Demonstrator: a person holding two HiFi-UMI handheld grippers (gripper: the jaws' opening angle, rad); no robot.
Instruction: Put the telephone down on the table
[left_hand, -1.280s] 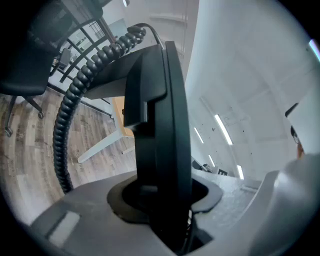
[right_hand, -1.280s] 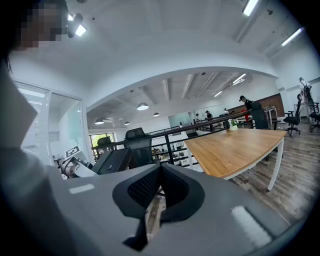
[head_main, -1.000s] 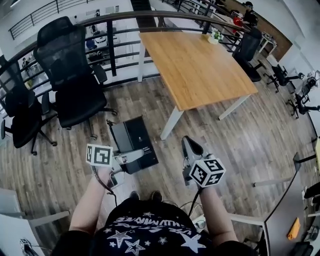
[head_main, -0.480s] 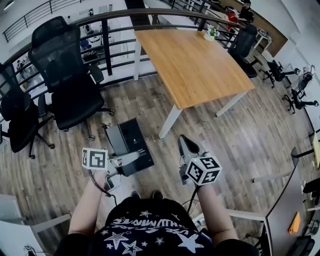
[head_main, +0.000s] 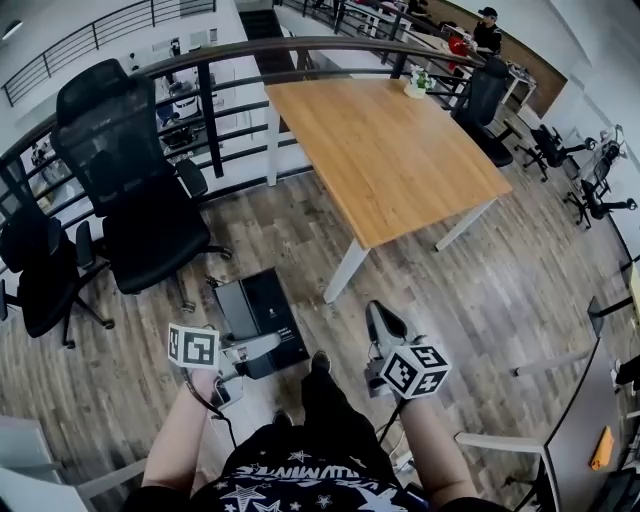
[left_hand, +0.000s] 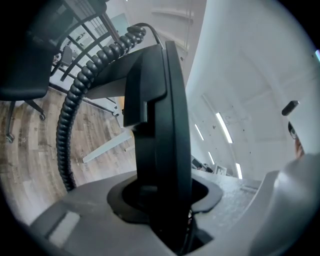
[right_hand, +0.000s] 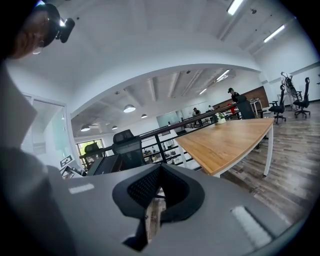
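Item 1: telephone (head_main: 262, 318), black, coiled cord (left_hand: 75, 105), clamped edge-on in left gripper (head_main: 265, 347), over the floor, well apart from the wooden table (head_main: 400, 160). Right gripper (head_main: 382, 322): jaws together, apparently empty.

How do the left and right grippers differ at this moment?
The left gripper grips the black telephone; the right gripper holds nothing, jaws almost together. In the head view the left gripper points sideways, the right gripper forward toward the table. Both carry marker cubes.
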